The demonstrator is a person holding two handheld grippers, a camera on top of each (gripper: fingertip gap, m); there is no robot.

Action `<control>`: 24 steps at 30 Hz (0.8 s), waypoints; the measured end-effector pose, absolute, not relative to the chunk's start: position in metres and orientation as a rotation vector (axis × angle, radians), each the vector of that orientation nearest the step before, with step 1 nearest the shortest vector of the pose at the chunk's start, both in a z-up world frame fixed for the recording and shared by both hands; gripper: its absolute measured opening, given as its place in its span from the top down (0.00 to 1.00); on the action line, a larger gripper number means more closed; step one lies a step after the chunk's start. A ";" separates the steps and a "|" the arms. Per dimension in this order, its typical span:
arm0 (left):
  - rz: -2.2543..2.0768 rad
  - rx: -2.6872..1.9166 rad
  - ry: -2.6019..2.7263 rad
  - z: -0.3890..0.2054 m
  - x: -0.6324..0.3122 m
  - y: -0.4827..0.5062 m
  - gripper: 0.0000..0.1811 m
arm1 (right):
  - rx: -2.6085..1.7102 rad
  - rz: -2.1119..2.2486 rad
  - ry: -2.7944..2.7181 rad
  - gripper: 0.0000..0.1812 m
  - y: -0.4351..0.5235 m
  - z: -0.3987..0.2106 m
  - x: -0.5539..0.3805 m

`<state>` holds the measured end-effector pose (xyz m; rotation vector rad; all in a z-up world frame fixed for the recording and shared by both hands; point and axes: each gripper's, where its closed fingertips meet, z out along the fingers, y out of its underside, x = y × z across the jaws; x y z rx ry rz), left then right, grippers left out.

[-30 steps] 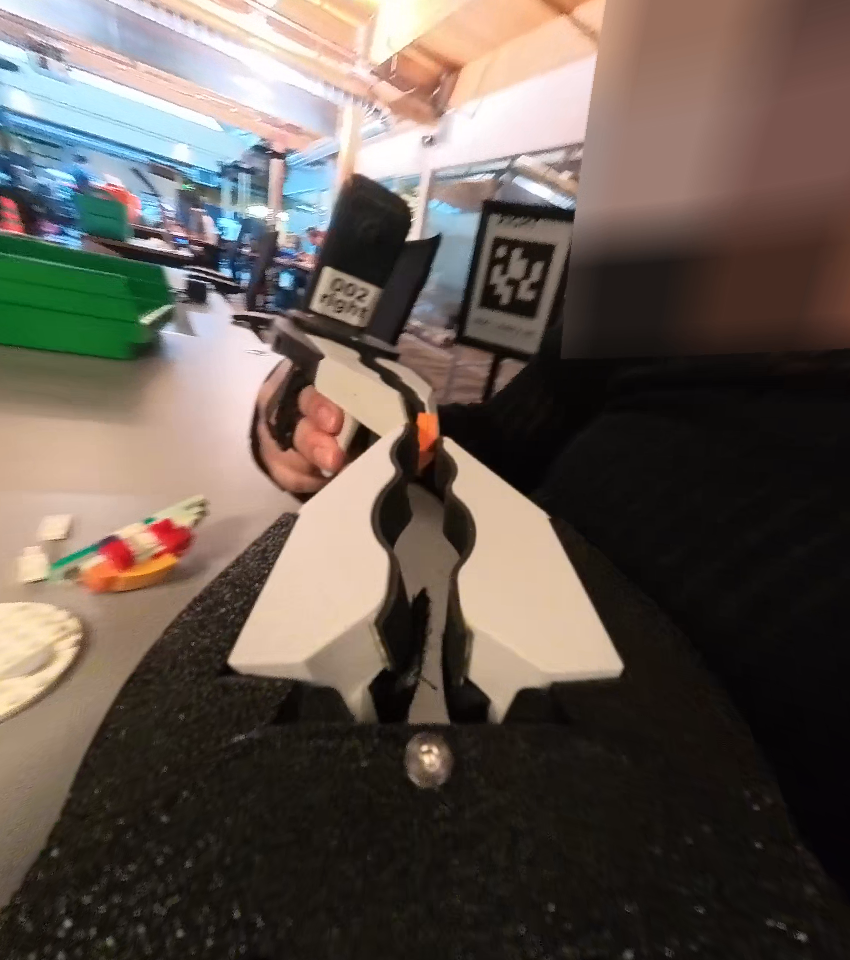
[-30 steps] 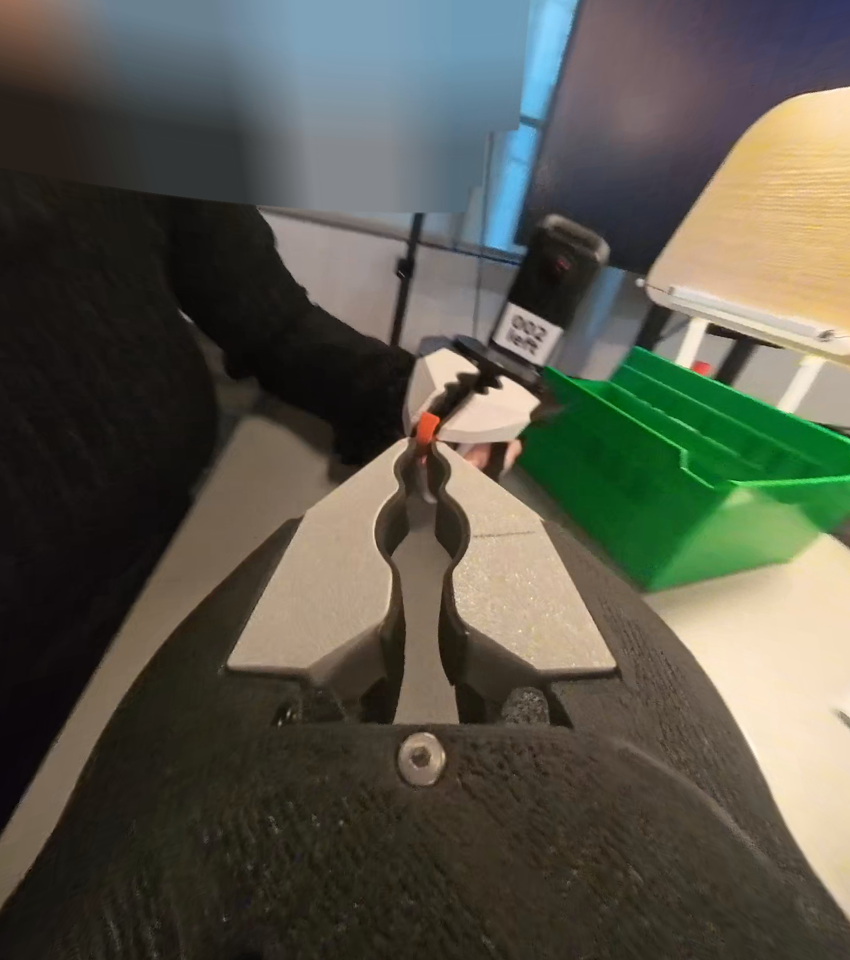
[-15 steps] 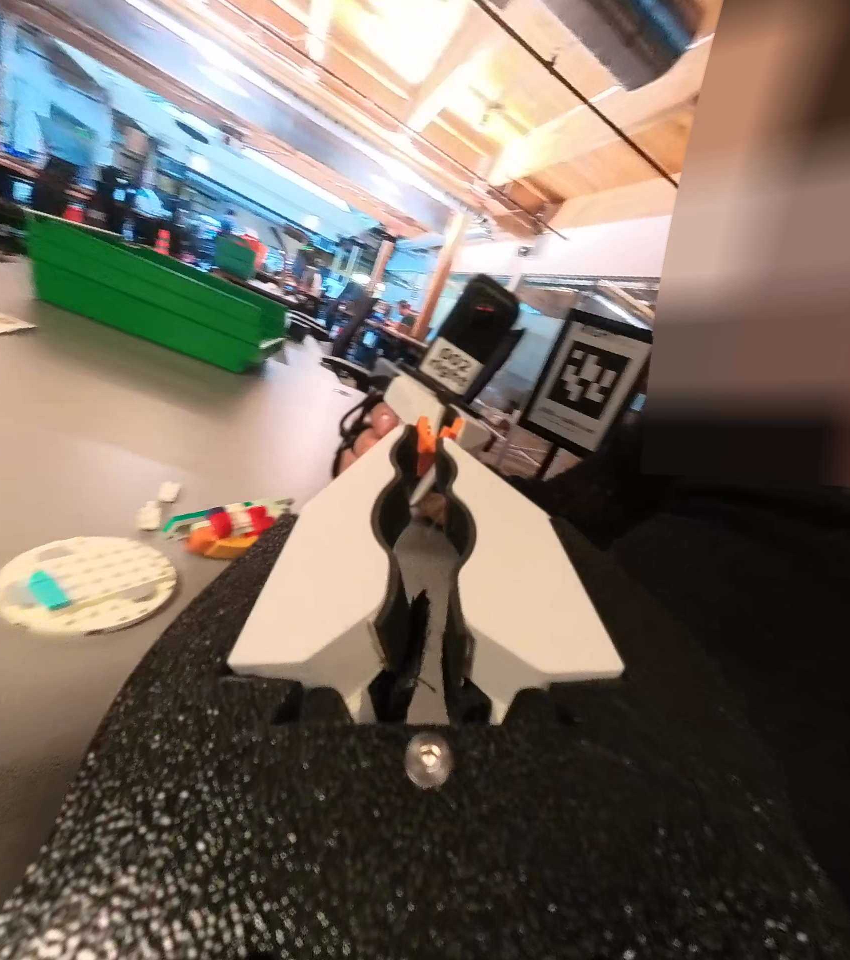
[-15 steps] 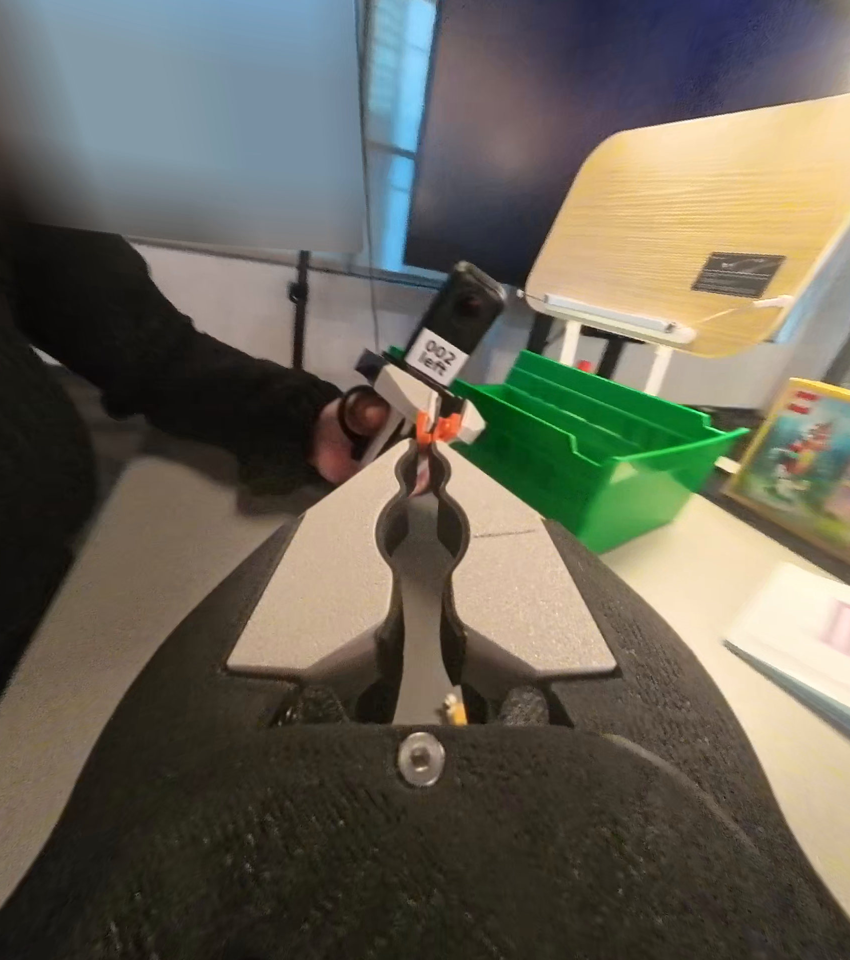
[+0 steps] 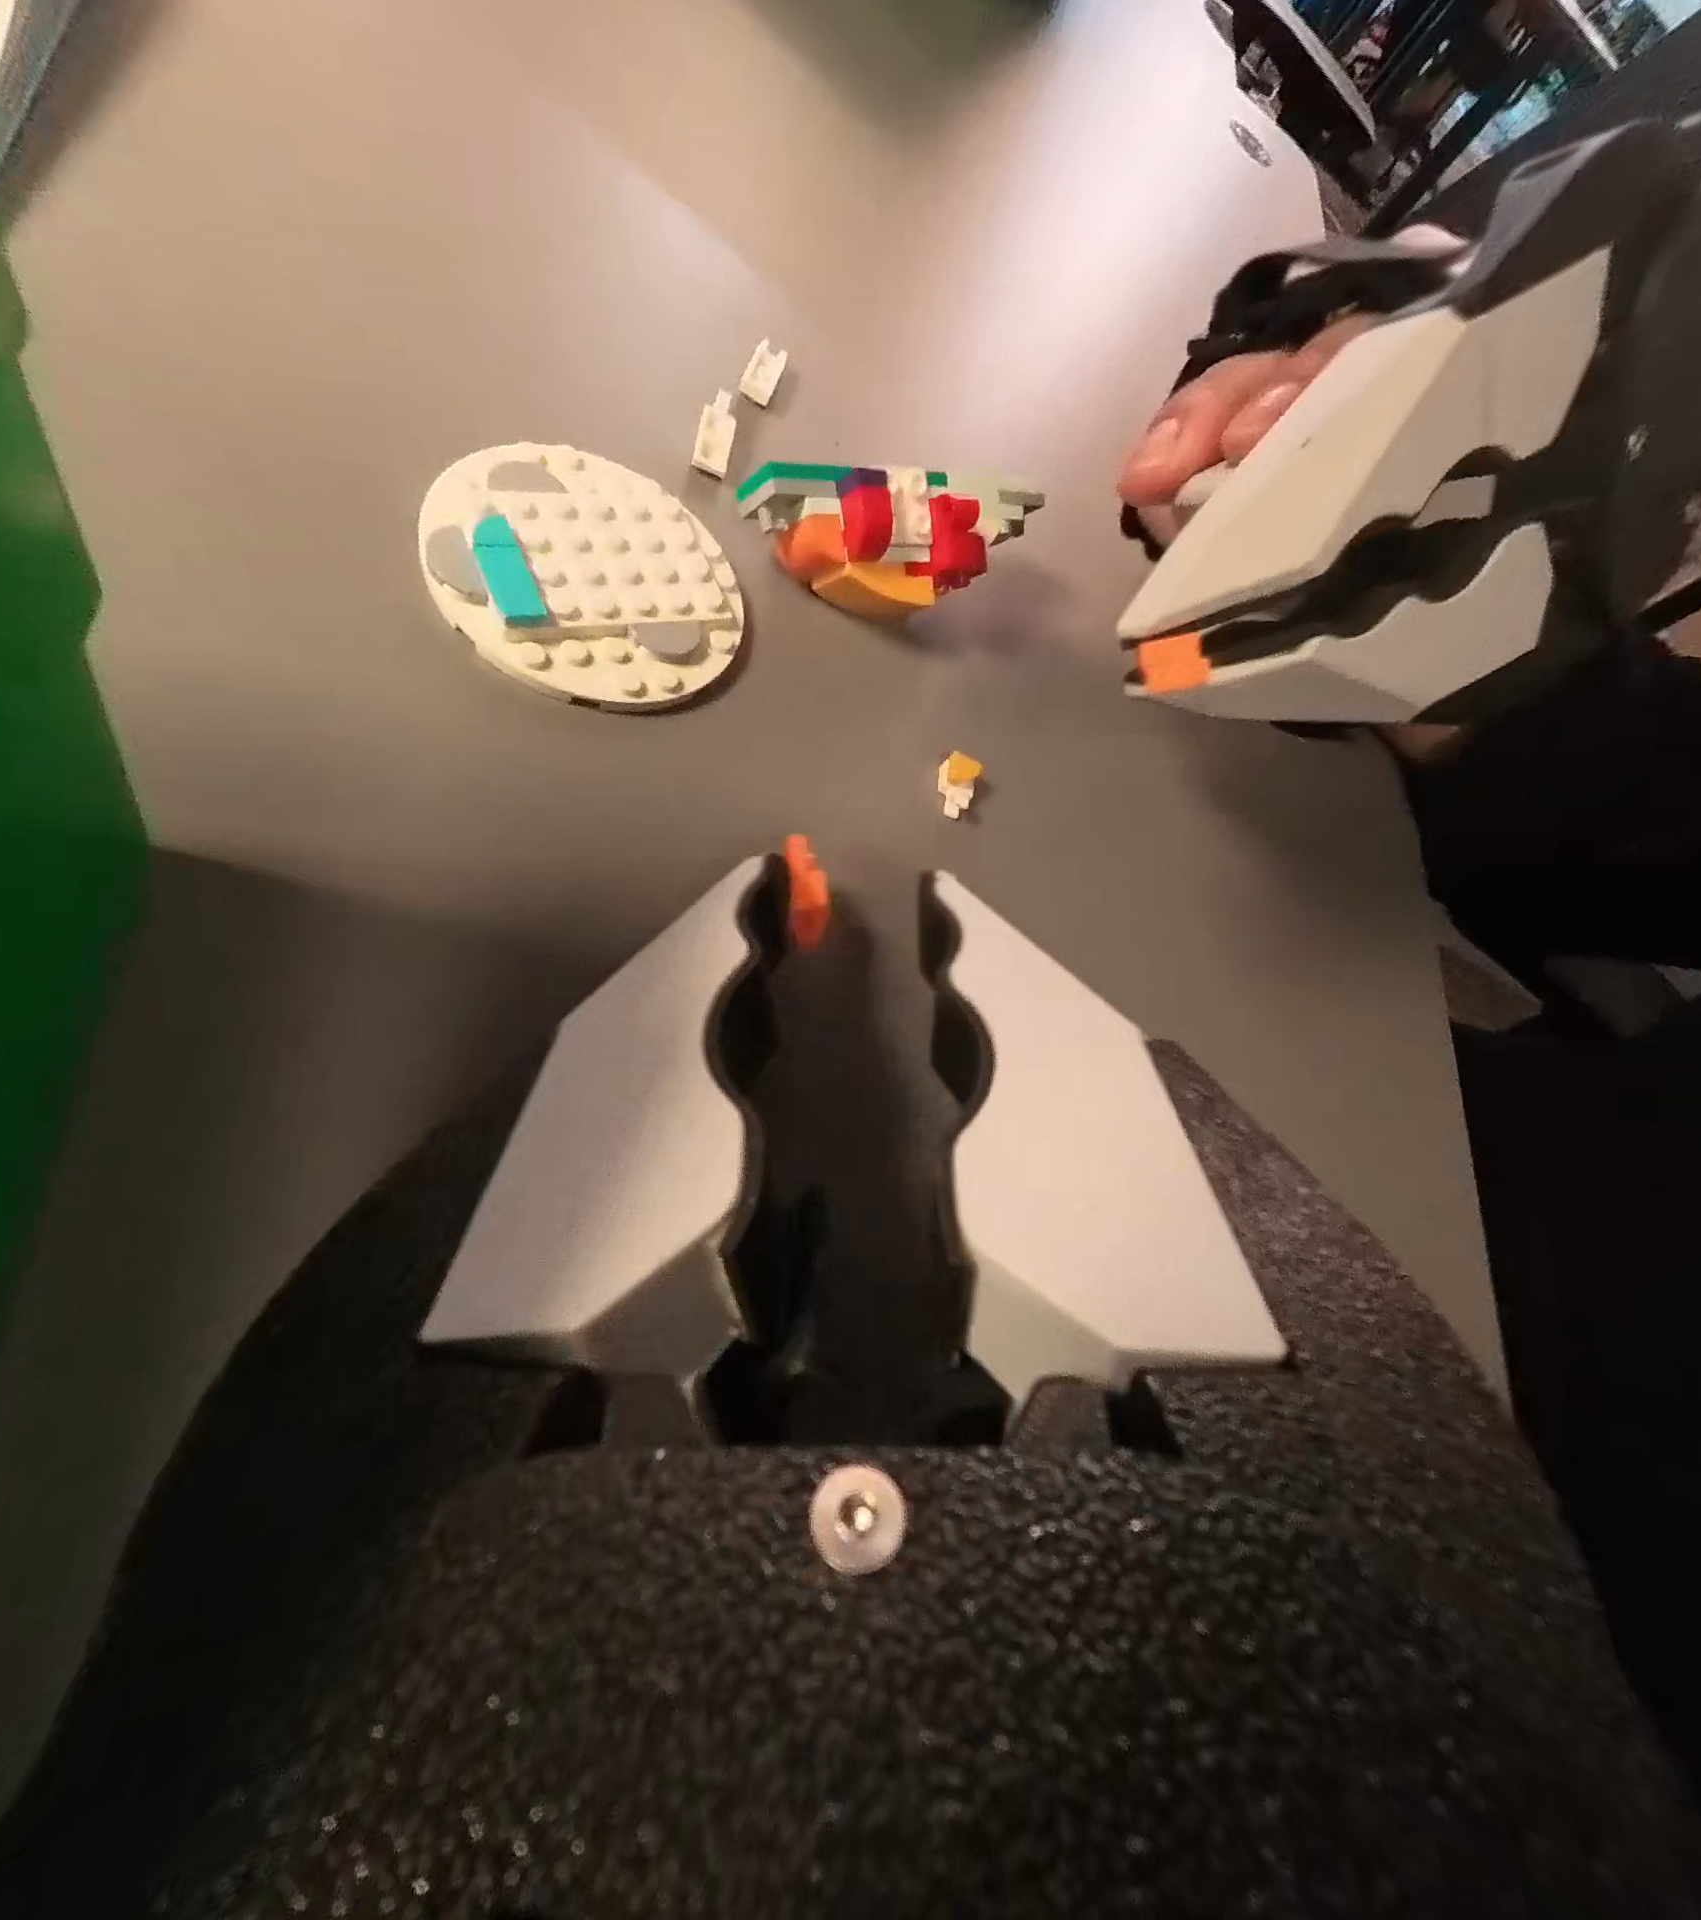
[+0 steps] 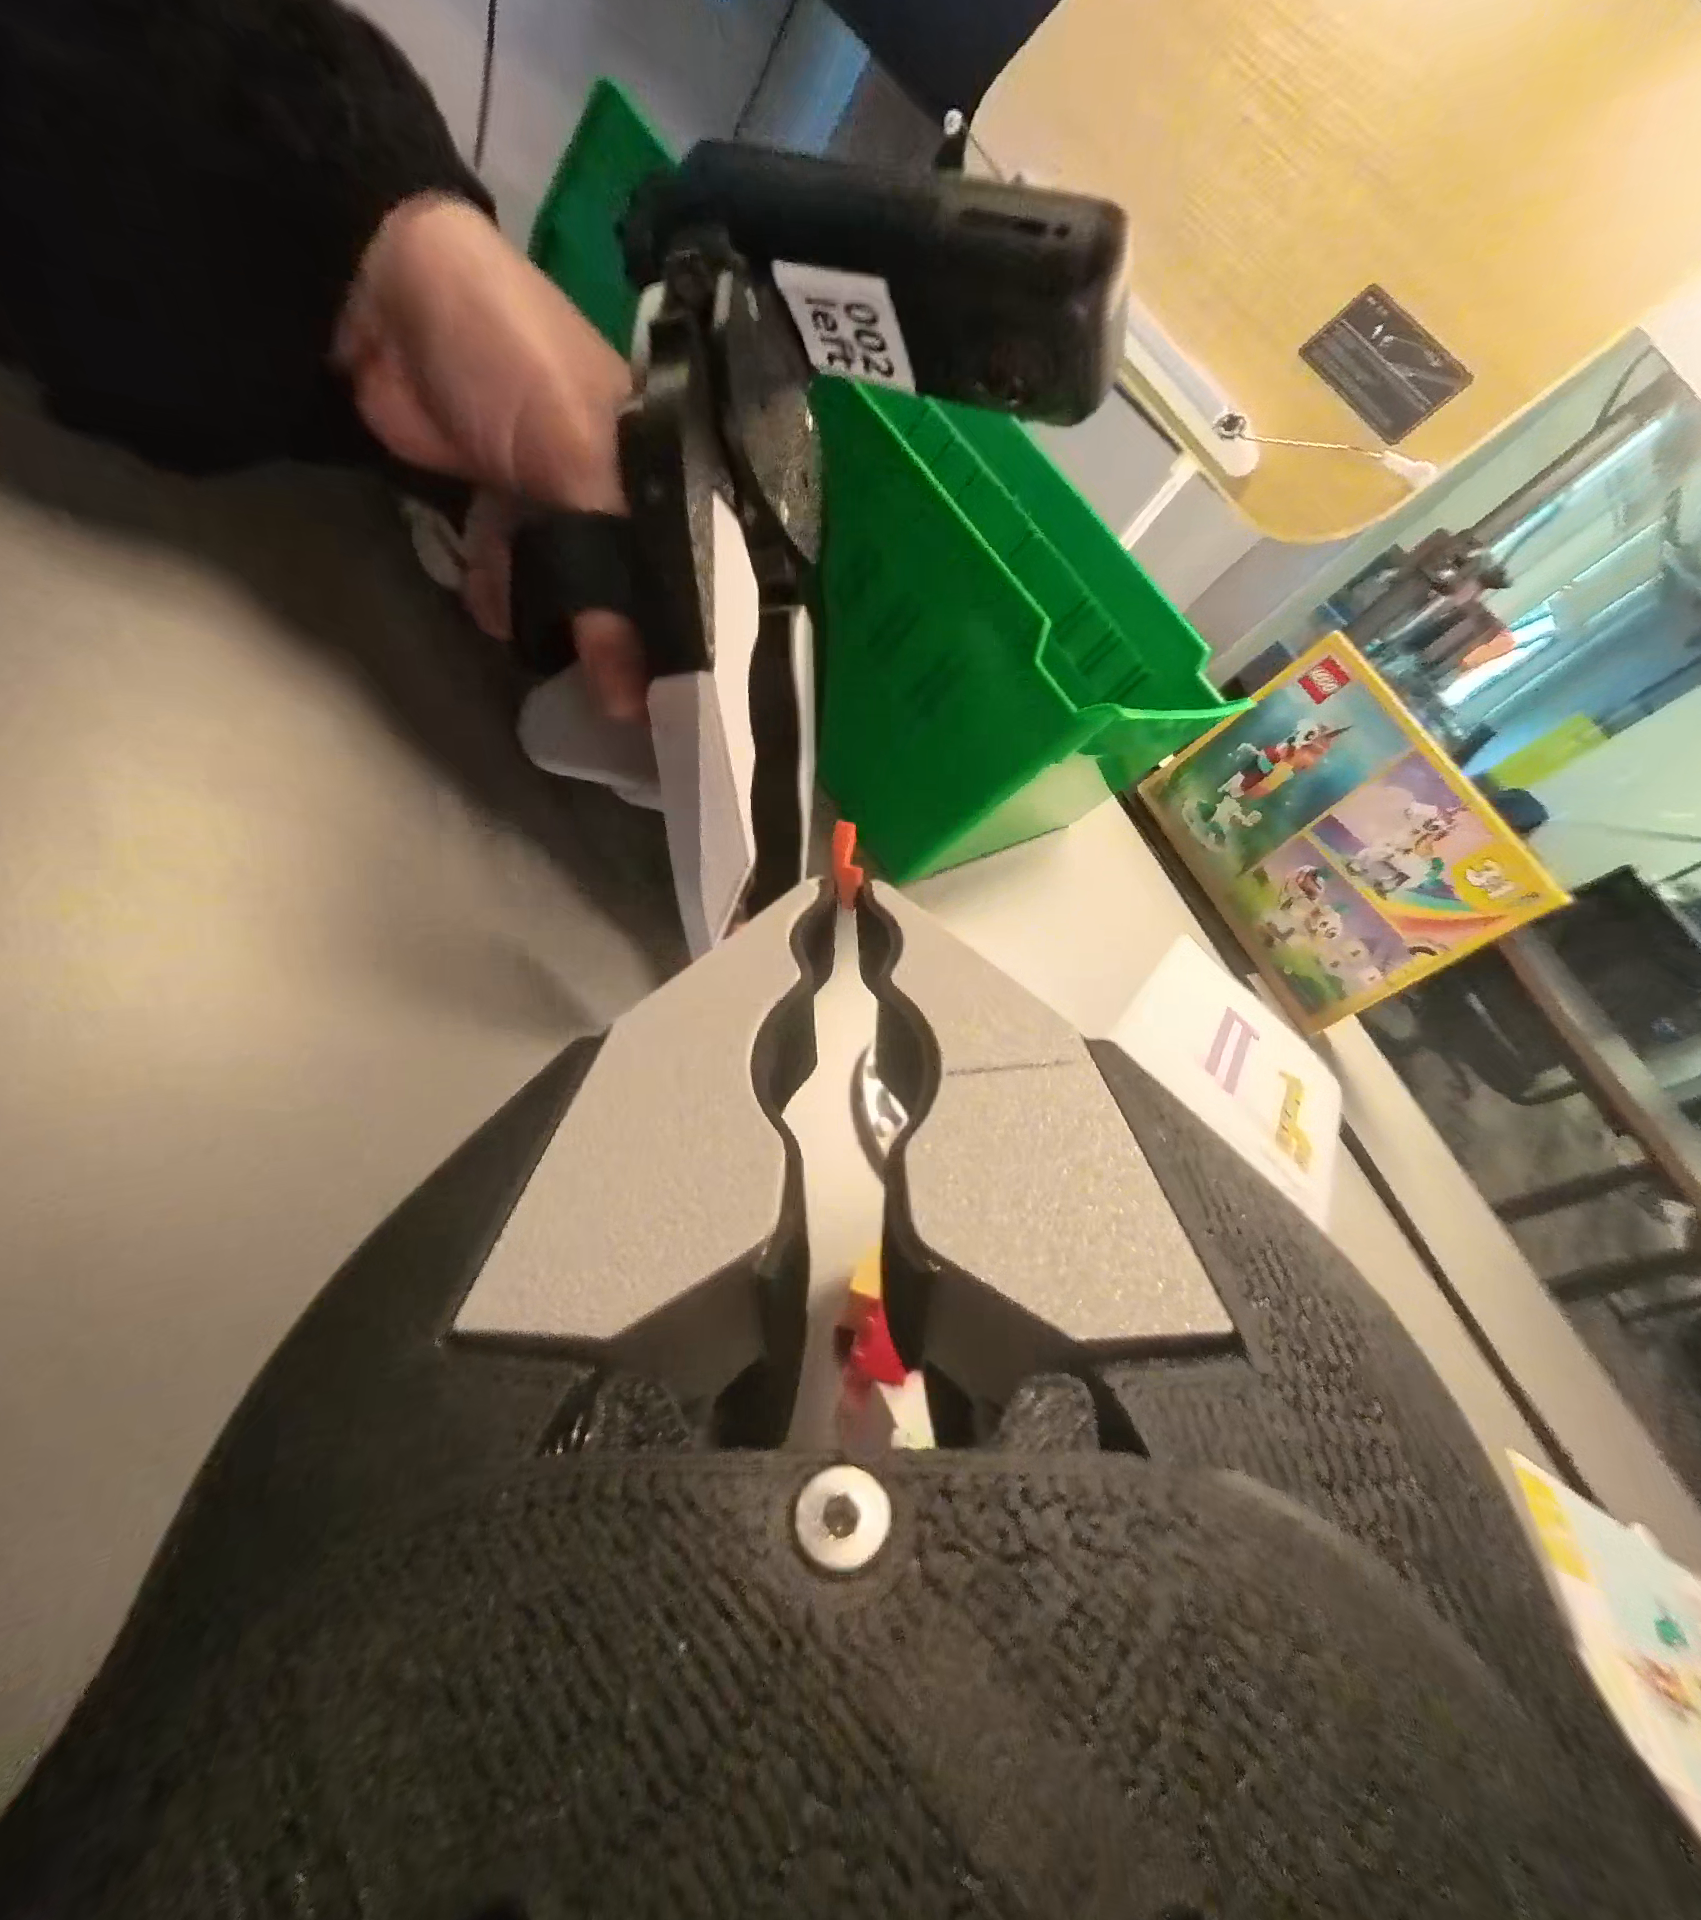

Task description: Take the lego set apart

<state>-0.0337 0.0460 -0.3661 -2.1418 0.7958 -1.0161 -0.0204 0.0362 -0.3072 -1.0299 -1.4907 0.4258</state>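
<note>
Left gripper [image 5: 851, 883] gapes, right gripper [image 6: 848, 900] pinches an orange piece [image 6: 843, 852] near the green bin [image 6: 981, 665]

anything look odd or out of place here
Yes: the left gripper is open, yet a small orange piece sits against the inside of one finger rather than on the table. The colourful lego chunk lies tipped beside the round white plate.
</note>
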 end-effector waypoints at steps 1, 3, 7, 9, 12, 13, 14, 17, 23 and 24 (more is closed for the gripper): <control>-0.998 -2.139 0.797 -0.366 -0.035 0.047 0.84 | -1.013 0.383 -1.498 0.99 0.038 -0.308 -0.020; -1.010 -2.141 0.793 -0.363 -0.034 0.046 0.75 | -0.970 0.290 -1.514 0.99 0.040 -0.310 -0.019; -1.305 -2.000 0.684 -0.329 -0.019 0.038 0.73 | -0.873 0.130 -1.548 0.99 0.040 -0.312 -0.020; -1.307 -1.935 0.692 -0.322 -0.019 0.039 0.78 | -0.843 0.082 -1.566 0.99 0.039 -0.315 -0.021; -1.303 -1.877 0.702 -0.314 -0.019 0.039 0.86 | -0.824 0.055 -1.584 0.99 0.037 -0.317 -0.022; -1.295 -1.878 0.715 -0.315 -0.019 0.038 0.87 | -0.823 0.056 -1.587 0.99 0.036 -0.318 -0.023; -1.286 -1.884 0.725 -0.316 -0.018 0.037 0.88 | -0.822 0.059 -1.588 0.99 0.035 -0.318 -0.023; -1.297 -1.900 0.749 -0.320 -0.015 0.033 0.89 | -0.820 0.059 -1.593 0.99 0.035 -0.319 -0.024; -1.268 -1.871 0.795 -0.319 -0.013 0.031 0.96 | -0.809 0.062 -1.578 0.99 0.034 -0.317 -0.024; -1.267 -1.853 0.805 -0.315 -0.013 0.031 0.96 | -0.799 0.069 -1.556 0.99 0.034 -0.313 -0.024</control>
